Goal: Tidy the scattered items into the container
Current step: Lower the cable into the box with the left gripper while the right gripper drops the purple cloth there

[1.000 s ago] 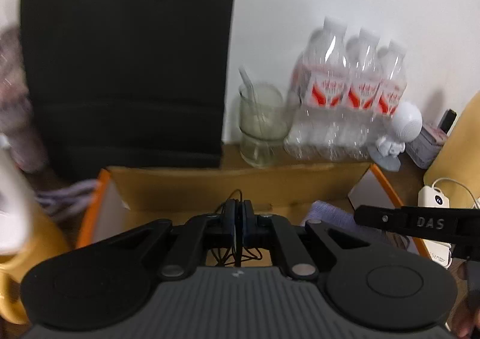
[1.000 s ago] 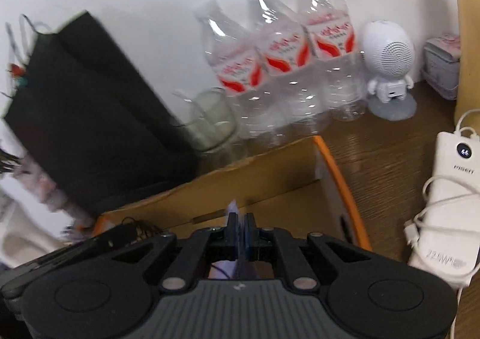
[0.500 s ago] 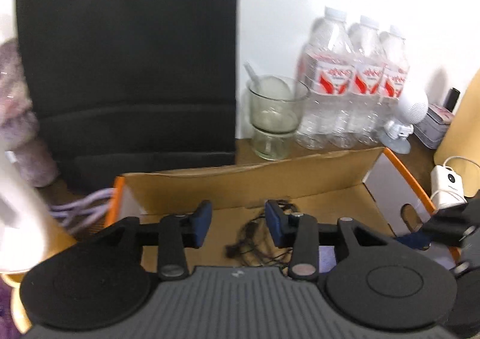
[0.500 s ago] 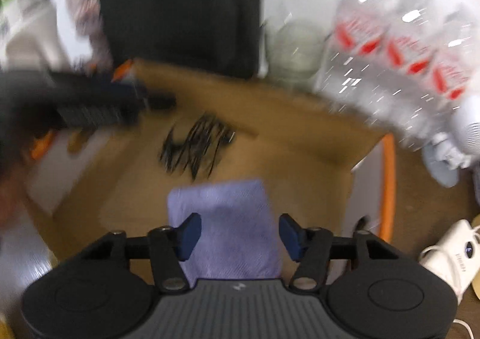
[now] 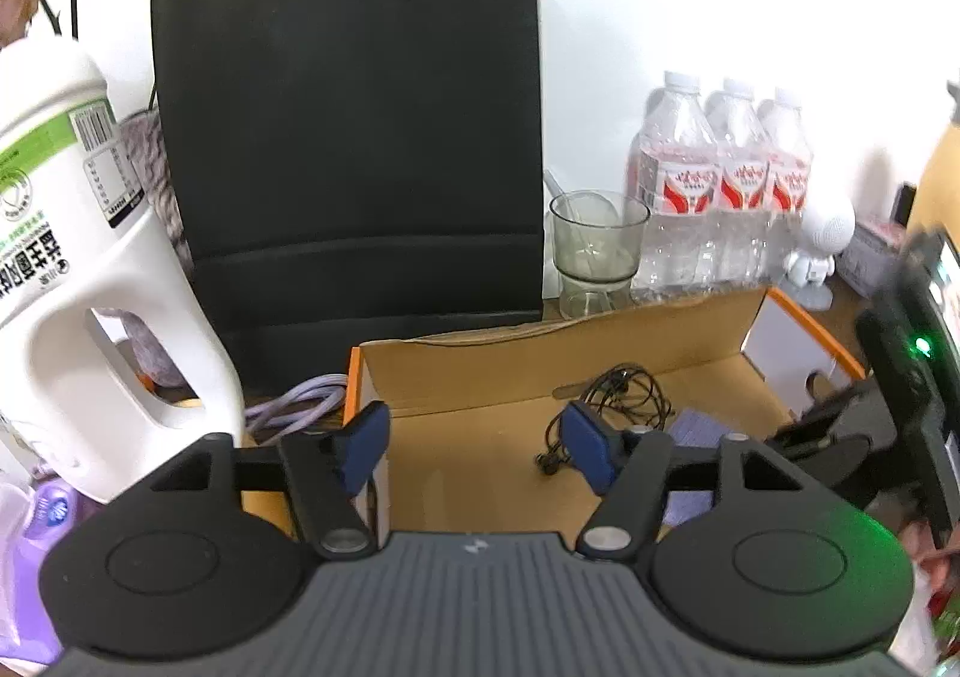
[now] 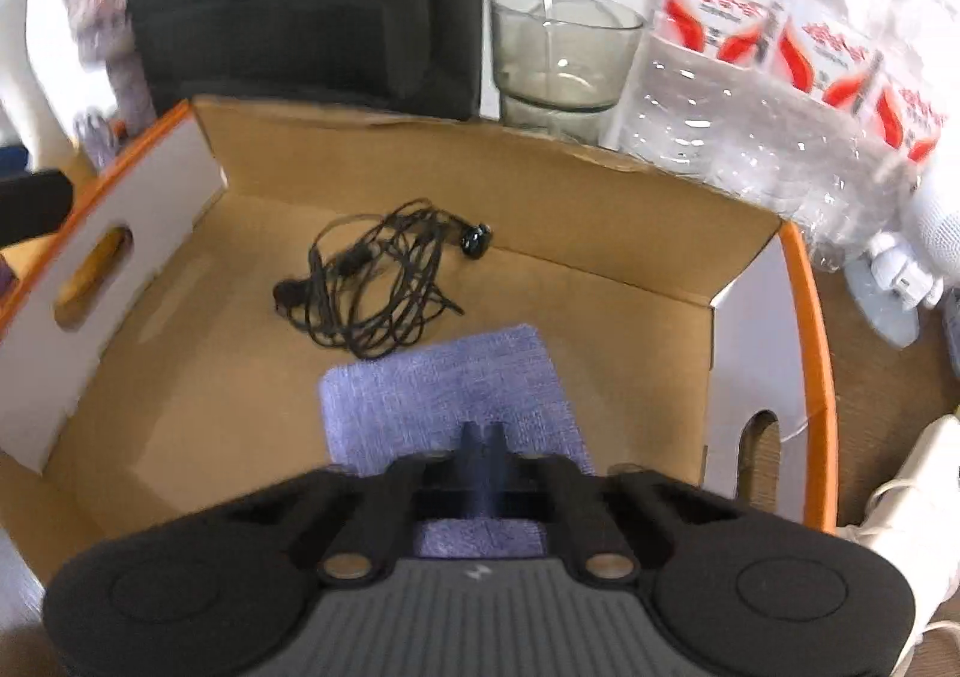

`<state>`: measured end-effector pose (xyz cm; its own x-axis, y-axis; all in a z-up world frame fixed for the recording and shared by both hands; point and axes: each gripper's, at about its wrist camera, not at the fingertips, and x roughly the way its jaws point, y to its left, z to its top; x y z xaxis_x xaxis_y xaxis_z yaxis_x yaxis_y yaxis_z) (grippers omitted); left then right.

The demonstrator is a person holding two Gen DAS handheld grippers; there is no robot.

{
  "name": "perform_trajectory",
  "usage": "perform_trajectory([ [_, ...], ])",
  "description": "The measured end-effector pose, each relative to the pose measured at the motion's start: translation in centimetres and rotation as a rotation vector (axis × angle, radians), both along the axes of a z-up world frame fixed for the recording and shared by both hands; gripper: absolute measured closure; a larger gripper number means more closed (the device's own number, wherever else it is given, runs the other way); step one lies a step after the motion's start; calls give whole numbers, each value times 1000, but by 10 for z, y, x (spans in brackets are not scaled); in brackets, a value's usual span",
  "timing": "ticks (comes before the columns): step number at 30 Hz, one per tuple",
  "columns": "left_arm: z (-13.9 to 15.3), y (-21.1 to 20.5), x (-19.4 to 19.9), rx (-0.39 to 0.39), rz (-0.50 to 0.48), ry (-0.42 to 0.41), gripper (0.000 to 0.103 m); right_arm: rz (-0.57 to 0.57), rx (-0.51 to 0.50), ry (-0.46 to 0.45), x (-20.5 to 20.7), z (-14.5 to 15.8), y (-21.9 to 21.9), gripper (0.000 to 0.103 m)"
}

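One cardboard box in front of me, orange-rimmed, white end walls, each with a handle cut-out. Two items lie on its brown floor: one tangled black wired earphone toward 12 o'clock, and one flat purple textured cloth just at 6 o'clock of it, apart from the back wall. My right claw hangs over the cloth's near edge, blue pads pressed together with nothing between them. My left claw is spread wide over the box's left wall, gripping nothing; bare cardboard floor lies between its pads. Beyond the box at 12 to 2 o'clock: three clear plastic water bottles in a row, red labels, and one glass tumbler with a spoon inside. One white detergent jug stands at 9 o'clock on the bench, a black bag behind.
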<state>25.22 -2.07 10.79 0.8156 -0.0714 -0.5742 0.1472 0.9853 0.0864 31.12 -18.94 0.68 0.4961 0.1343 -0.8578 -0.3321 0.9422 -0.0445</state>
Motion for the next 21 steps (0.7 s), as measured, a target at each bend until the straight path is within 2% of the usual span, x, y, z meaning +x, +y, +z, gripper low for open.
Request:
perform_trajectory([
  [2,-3,-2,-3,11,-6,8,35,-8,-33,3,4,1,5,103],
  [4,-5,-2,-4,5,-1,24,36,-64,-43,-6,16,2,0,103],
  [8,-10,-3,-12,5,-13,62,37,-211,35,12,39,5,-25,102],
  [9,-10,-2,-14,2,-16,69,37,-230,70,8,37,9,-32,98],
  [10,-12,-1,-15,-6,-18,77,37,-234,98,4,32,14,-38,90],
  [12,-18,3,-17,-22,-11,103,37,-232,131,-9,14,22,-48,84],
  [16,-34,4,-12,-46,-7,140,37,-226,175,0,-22,24,-57,84],
  [21,-43,4,-8,-21,2,159,37,-228,173,-3,-55,22,-52,82],
])
